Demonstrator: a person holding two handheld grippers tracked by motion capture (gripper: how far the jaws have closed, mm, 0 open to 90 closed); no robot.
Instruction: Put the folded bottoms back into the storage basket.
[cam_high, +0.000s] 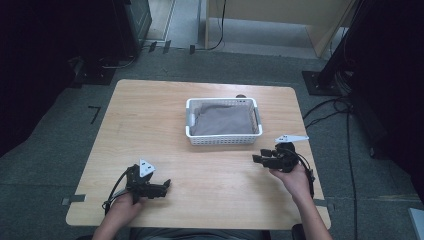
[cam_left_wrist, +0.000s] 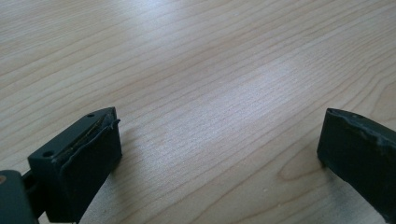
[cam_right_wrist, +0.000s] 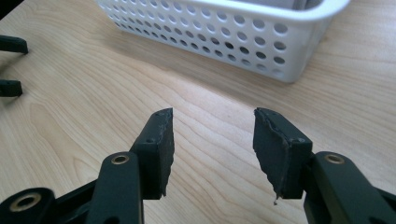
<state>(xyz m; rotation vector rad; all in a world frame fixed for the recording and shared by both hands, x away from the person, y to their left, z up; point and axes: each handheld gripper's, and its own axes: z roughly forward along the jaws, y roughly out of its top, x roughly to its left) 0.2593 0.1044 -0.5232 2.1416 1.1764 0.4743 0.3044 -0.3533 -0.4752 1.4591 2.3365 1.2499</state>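
Currently the left gripper (cam_high: 166, 184) sits low over bare table (cam_high: 150, 125), jaws spread wide, nothing between them. Right gripper (cam_high: 255, 158) jaws parted, also empty, near the white basket (cam_high: 222, 139). Folded grey cloth (cam_high: 222, 119) lies inside it.

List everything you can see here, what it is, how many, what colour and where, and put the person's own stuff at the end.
table: one, light wood, centre of the high view, on grey floor
basket: one, white perforated plastic, on the table's far middle part
cloth: one, grey, folded inside the basket
cables: several, black, on the floor to the table's right
wooden furniture: one piece, light wood, on the floor beyond the table
left gripper: one, black, low over the table's near left part, jaws open, empty
right gripper: one, black, near right, in front of the basket, jaws open, empty
hands: two, each holding a gripper, coming in from the near edge
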